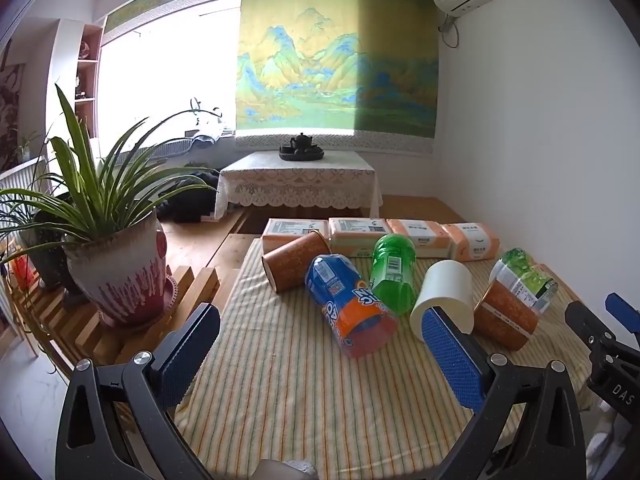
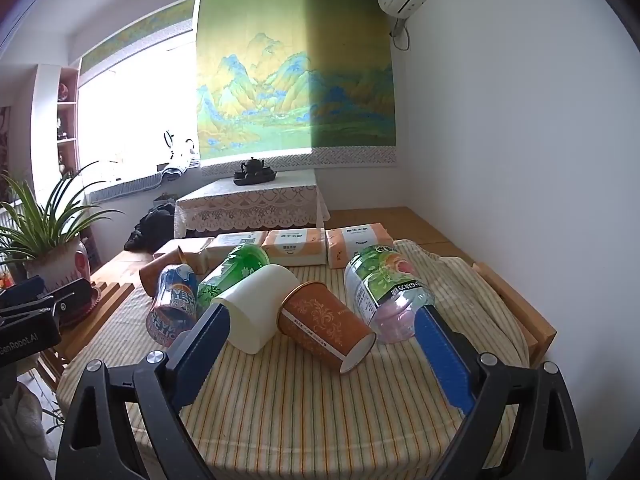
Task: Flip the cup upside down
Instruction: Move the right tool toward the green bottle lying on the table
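Three cups lie on their sides on the striped cloth (image 1: 288,380): a white cup (image 1: 442,300) (image 2: 256,312), an orange patterned cup (image 1: 506,318) (image 2: 326,326) to its right, and a second orange cup (image 1: 296,262) (image 2: 154,274) at the back left. My left gripper (image 1: 320,340) is open, hanging short of the bottles with nothing between its fingers. My right gripper (image 2: 322,336) is open too, its fingers either side of the near orange cup and short of it. In the left wrist view the right gripper (image 1: 604,332) shows at the right edge.
Three plastic bottles lie among the cups: blue-orange (image 1: 348,304), green (image 1: 392,270), and a green-labelled clear one (image 2: 384,292). Tissue packs (image 1: 380,236) line the cloth's far edge. A potted plant (image 1: 120,264) stands left on a slatted wooden rack. A wooden rim (image 2: 516,300) bounds the right side.
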